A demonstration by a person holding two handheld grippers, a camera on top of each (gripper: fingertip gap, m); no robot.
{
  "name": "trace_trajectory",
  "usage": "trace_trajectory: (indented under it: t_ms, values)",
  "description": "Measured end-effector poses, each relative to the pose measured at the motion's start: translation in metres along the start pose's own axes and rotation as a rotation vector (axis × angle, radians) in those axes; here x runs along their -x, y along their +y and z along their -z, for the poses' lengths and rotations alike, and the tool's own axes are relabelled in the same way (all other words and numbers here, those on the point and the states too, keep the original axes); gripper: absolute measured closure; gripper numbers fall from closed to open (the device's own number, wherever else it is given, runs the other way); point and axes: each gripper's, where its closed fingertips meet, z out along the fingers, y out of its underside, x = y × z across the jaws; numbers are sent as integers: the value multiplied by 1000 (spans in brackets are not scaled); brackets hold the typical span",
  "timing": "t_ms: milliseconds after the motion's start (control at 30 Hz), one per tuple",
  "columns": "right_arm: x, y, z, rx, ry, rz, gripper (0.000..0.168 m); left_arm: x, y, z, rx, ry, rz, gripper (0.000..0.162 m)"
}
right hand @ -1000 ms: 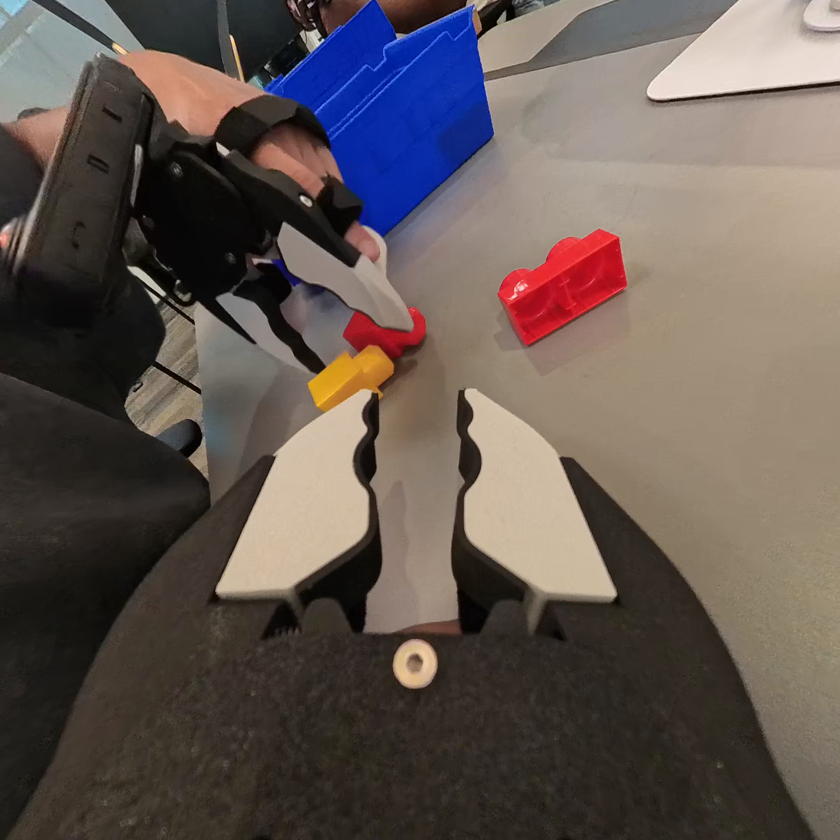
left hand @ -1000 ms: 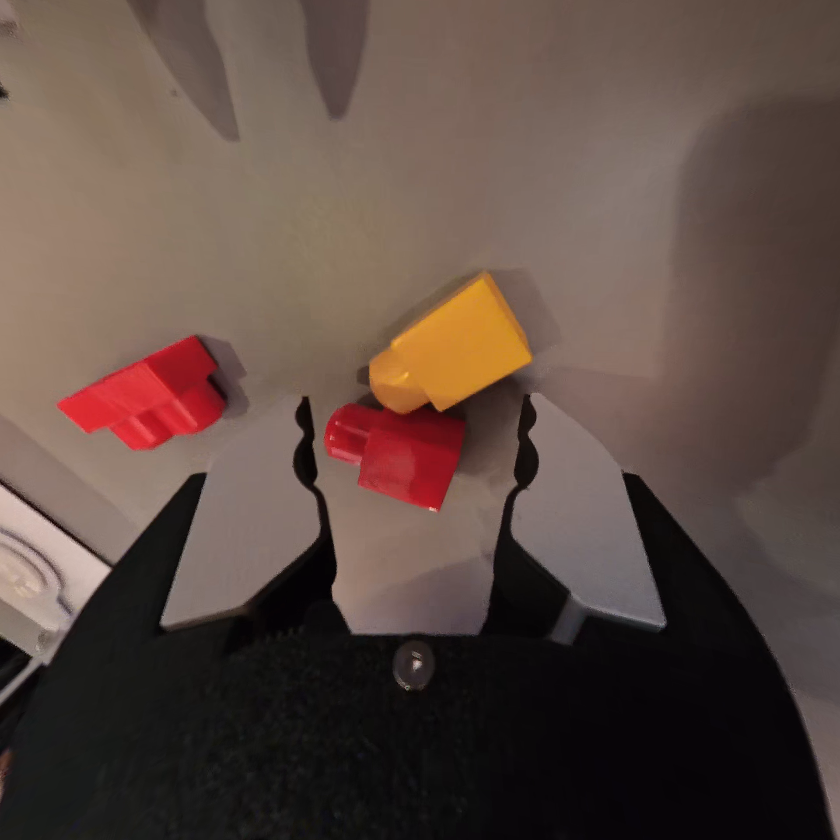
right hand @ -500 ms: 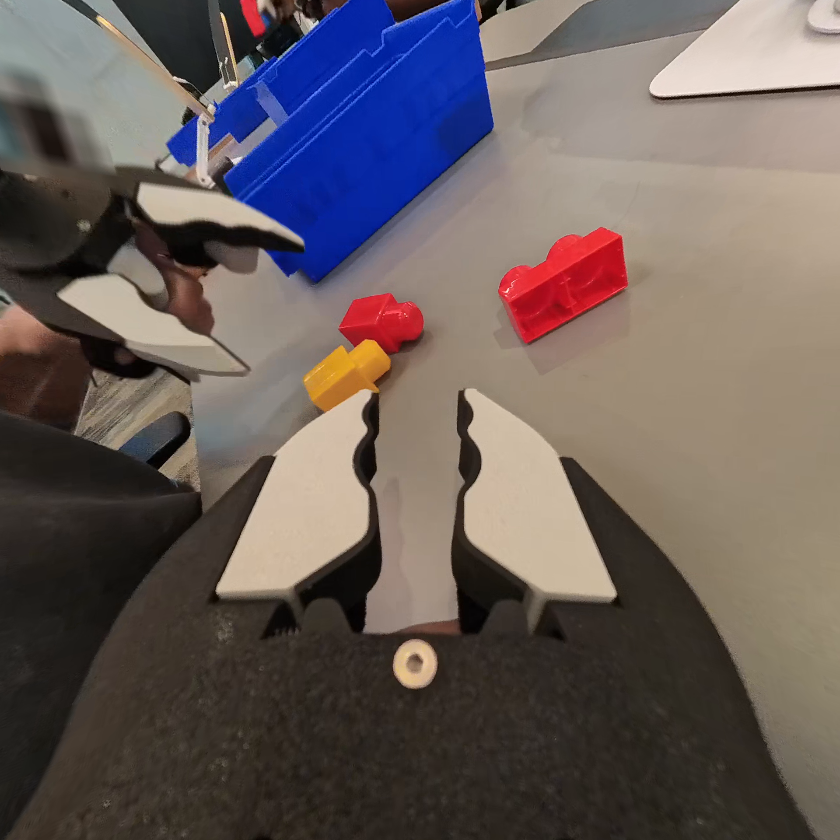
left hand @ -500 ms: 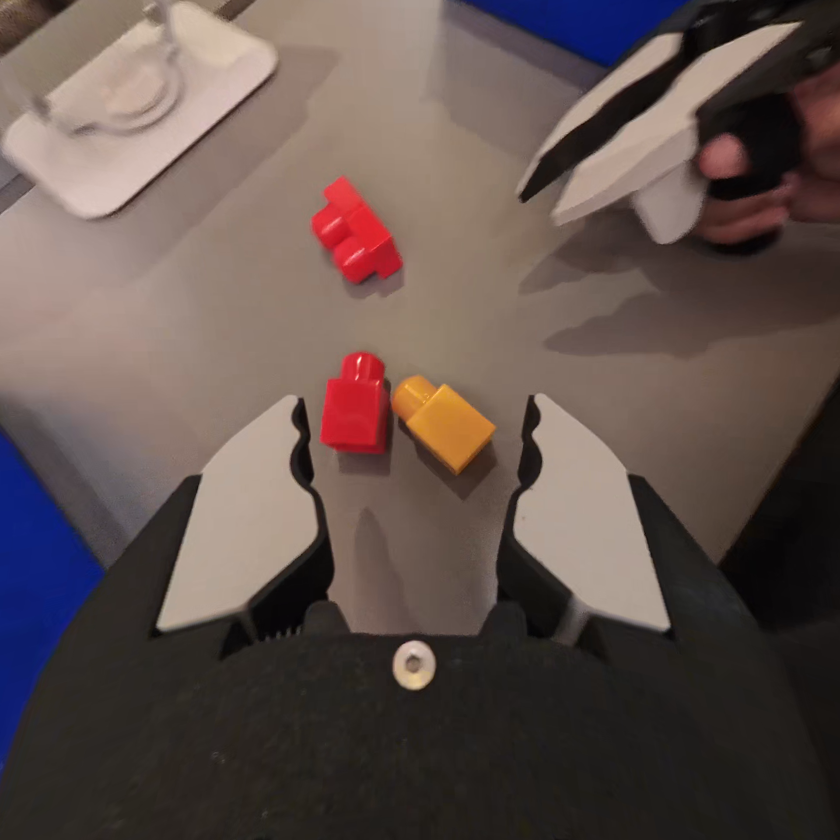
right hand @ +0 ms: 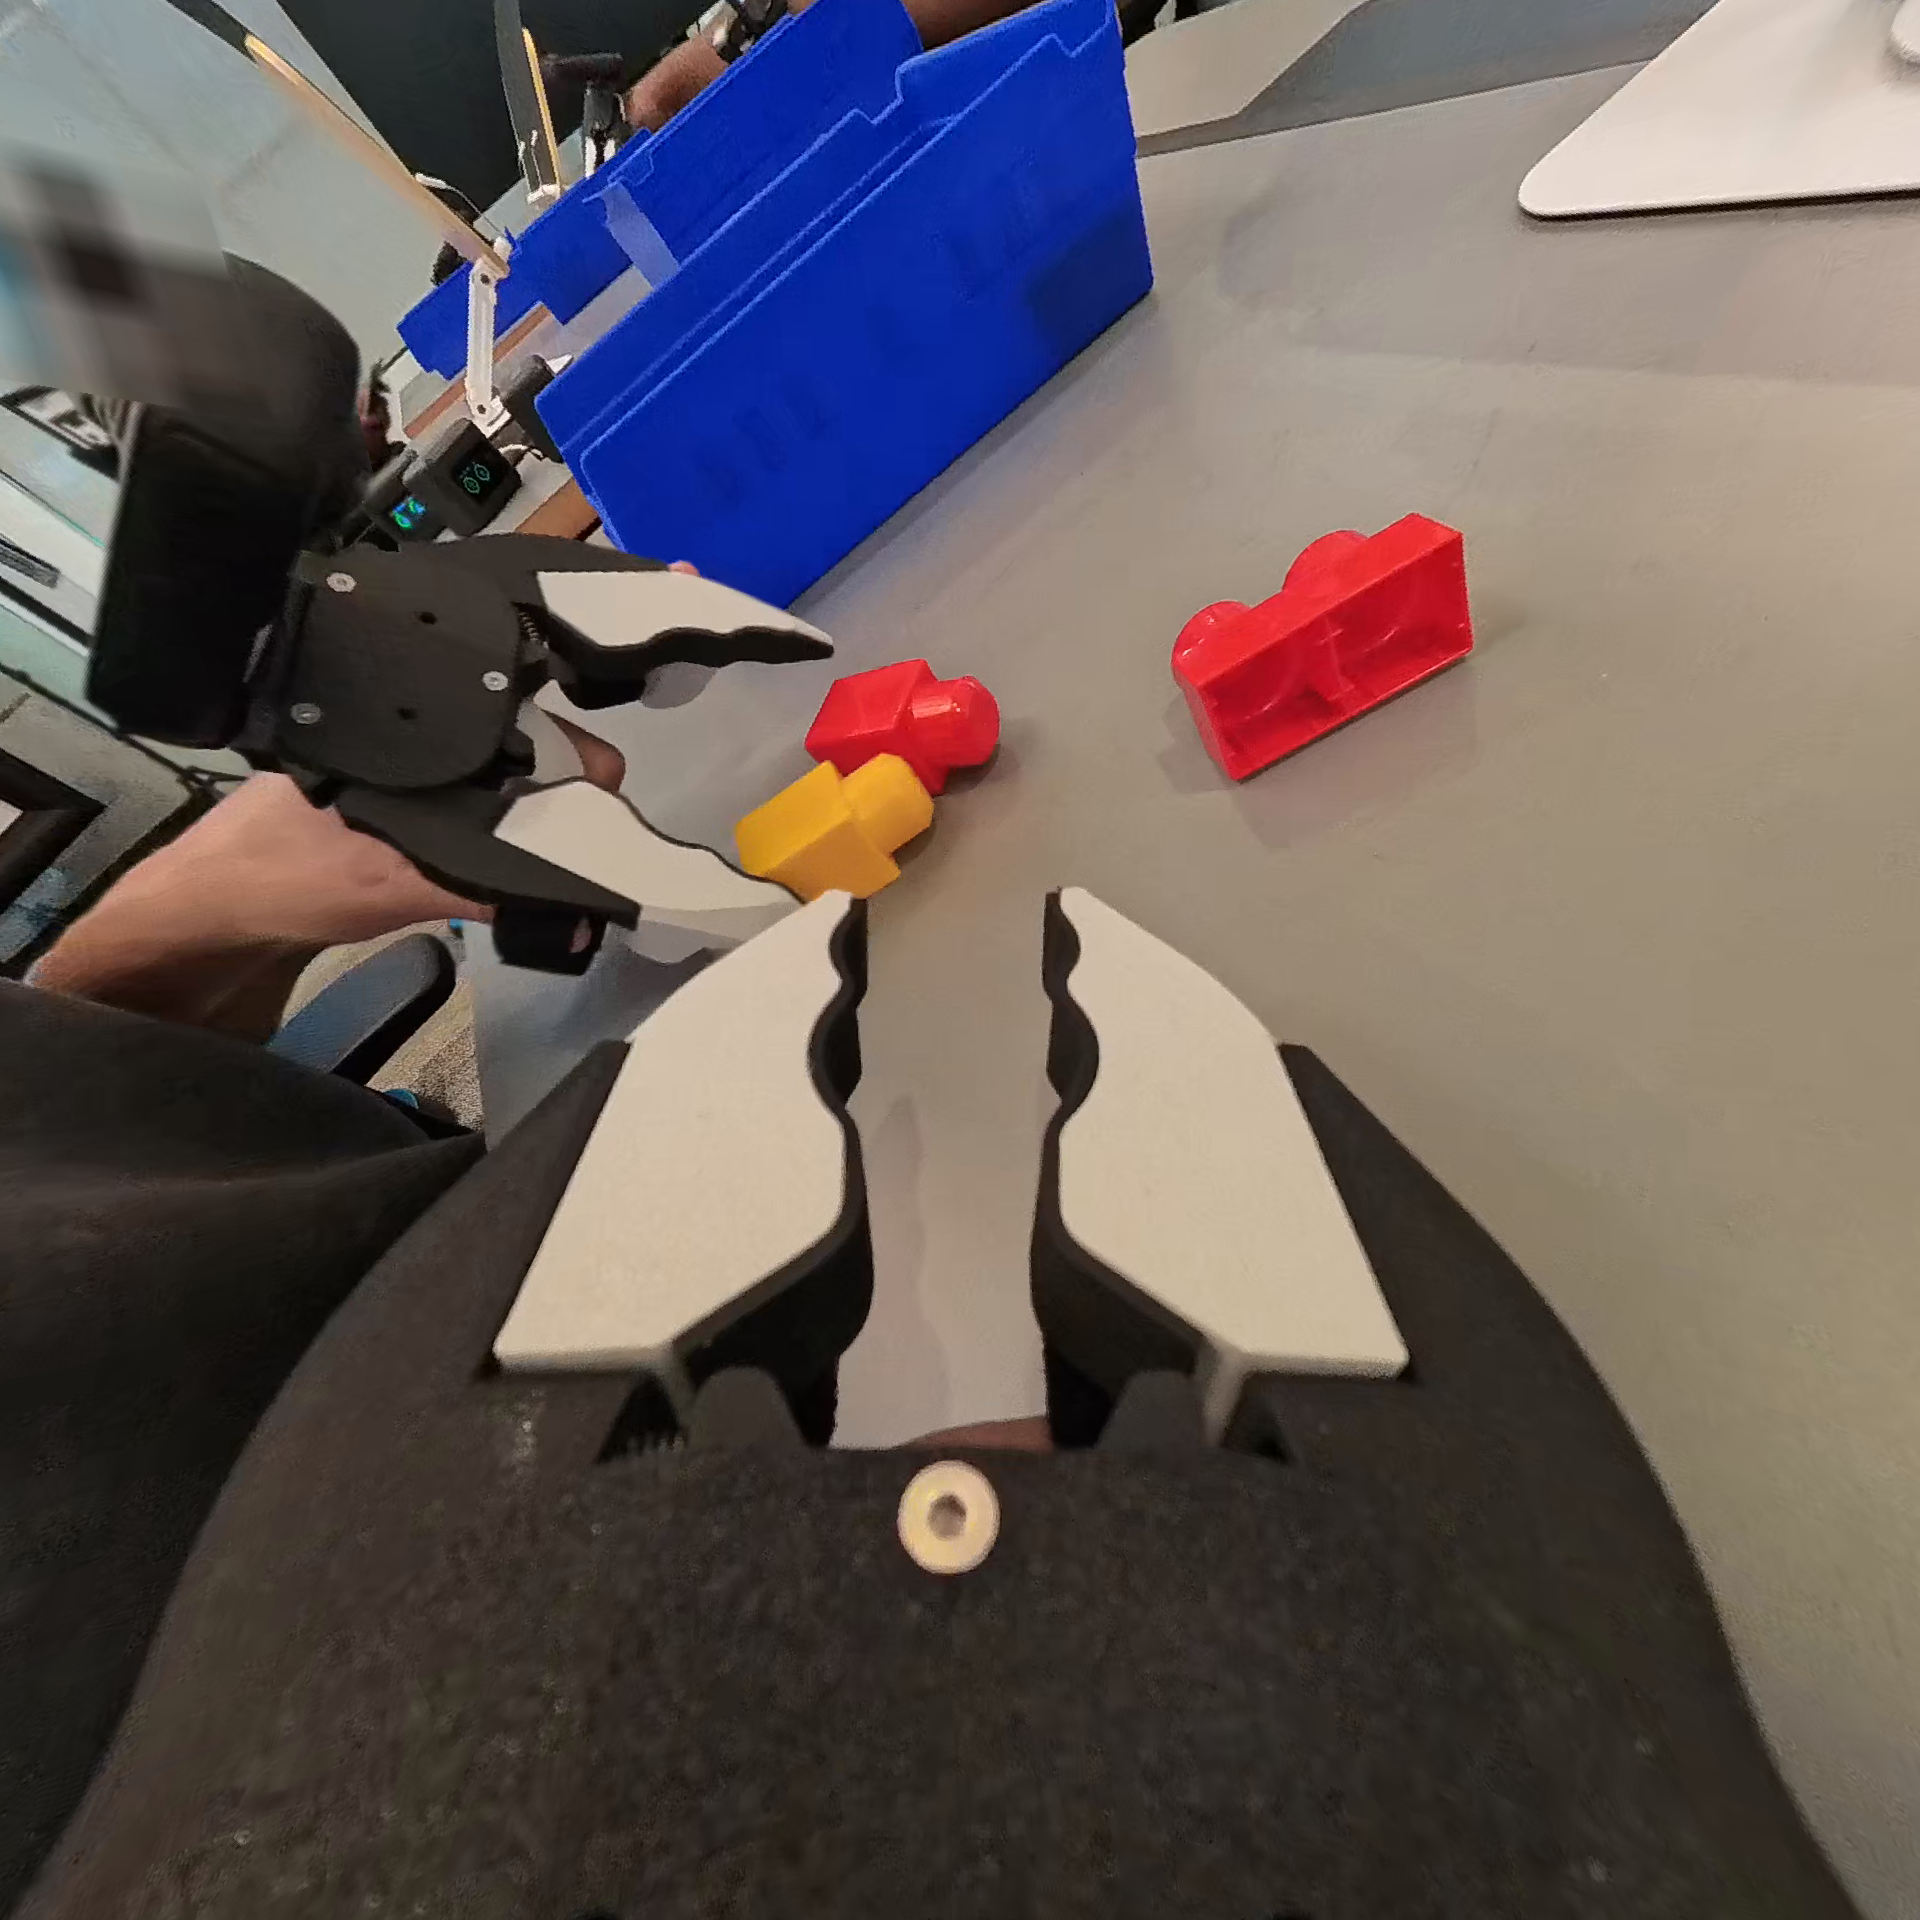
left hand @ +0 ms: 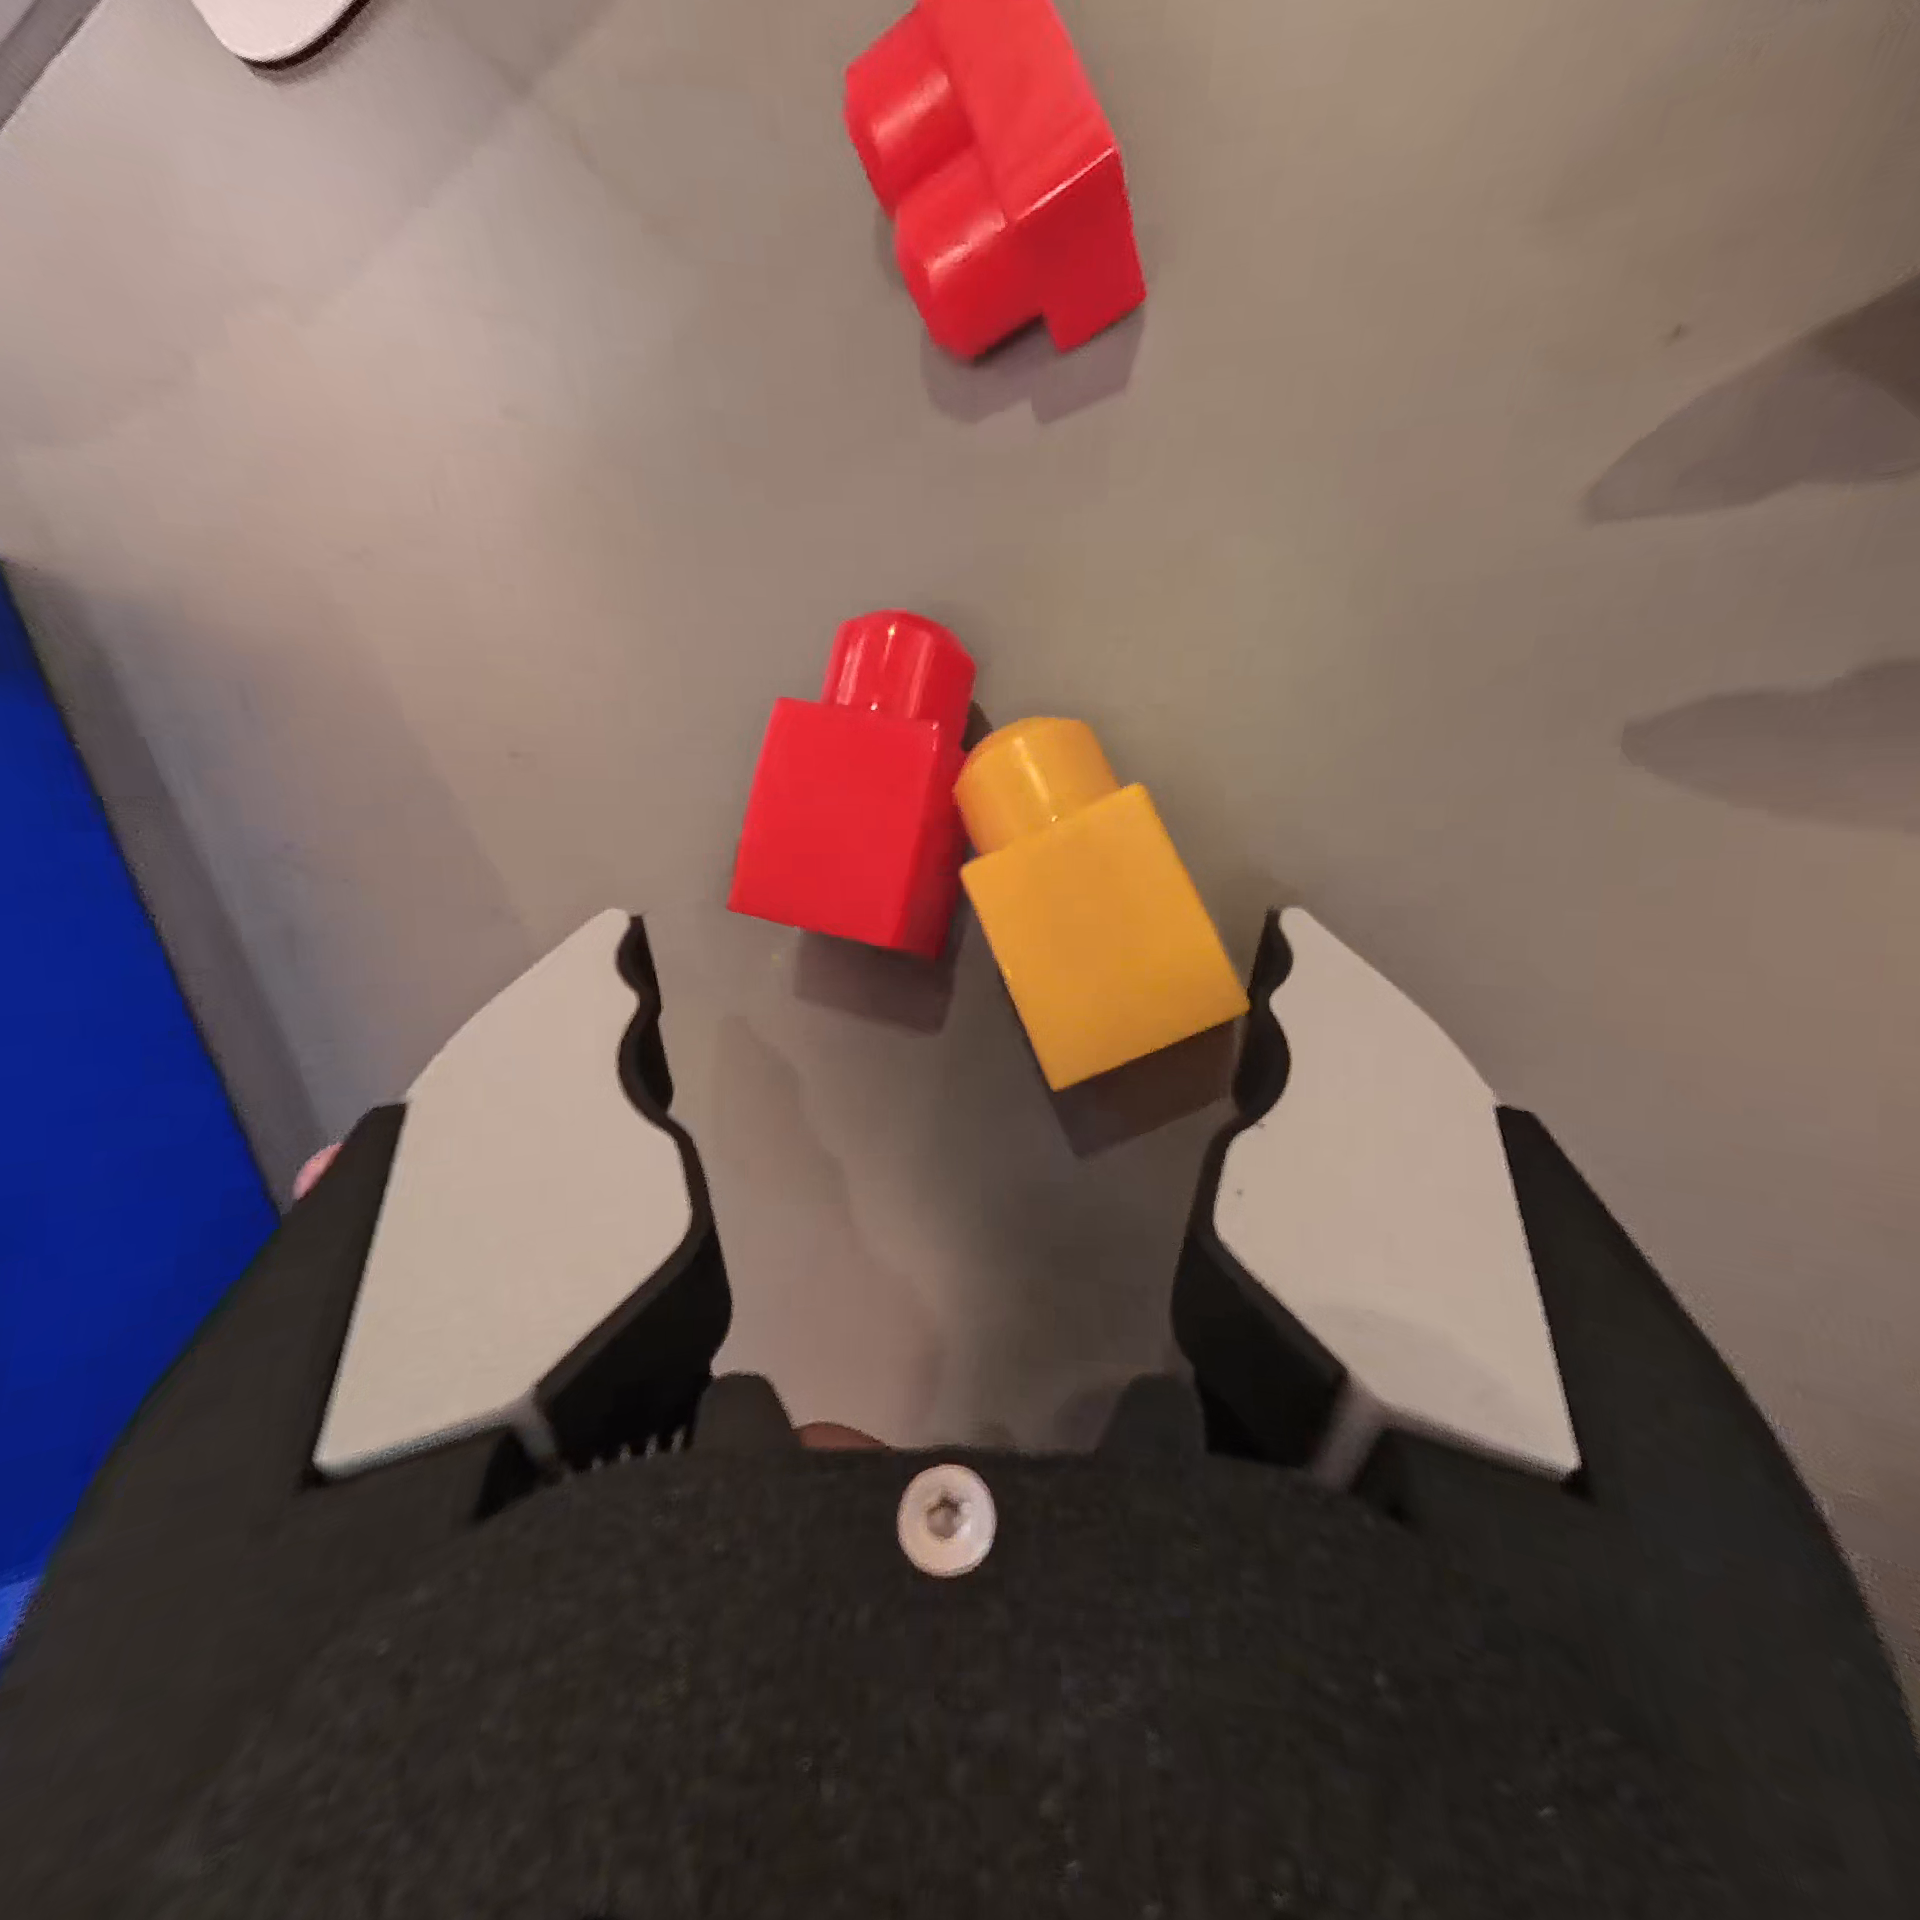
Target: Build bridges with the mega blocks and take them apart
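The left gripper (left hand: 951,935) has its grey, black-edged fingers (left hand: 540,1174) spread wide with nothing between them, hovering over the grey matte table (left hand: 416,520). Just beyond its tips lie two single-stud plastic blocks on their sides: a small red block (left hand: 847,821) and a small yellow block (left hand: 1101,925). The two touch, the yellow stud resting against the red block's side, and the yellow block's far corner lies just beside the right-hand fingertip. Farther ahead, well apart from the pair, a larger red two-stud block (left hand: 997,177) lies on its side. A blue plastic bin (left hand: 94,1039) fills the left edge of this view, and the corner of a white flat base (left hand: 275,26) shows at the top.

The right gripper (right hand: 951,914) holds nothing; its fingers (right hand: 707,1164) stand a narrow gap apart, low over the table. Nothing lies between either gripper and the blocks.

Only the right wrist view shows the left gripper from outside, held in a person's hand (right hand: 301,873) at the table edge, its tips close to the yellow block. It also shows the larger block's hollow underside, the bin's full length and a second bin behind it. The left wrist view shows only shadows on the right side of the table.
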Motion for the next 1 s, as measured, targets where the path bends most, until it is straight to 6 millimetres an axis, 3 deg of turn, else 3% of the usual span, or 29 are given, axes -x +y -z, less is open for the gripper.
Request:
trace_trajectory:
  t_ms: [433,667,900,1000]
  values:
    - [-3,2,-2,13,9,-5,136,26,2,-9,7,4,-75,52]
    - [-3,4,-3,22,12,-4,136,18,-4,-9,-24,81,-107,52]
    - [-4,2,-1,14,11,-8,137,20,-6,-24,48,216,-101,51]
    - [-5,2,0,15,15,-8,137,14,-7,-21,71,277,-121,47]
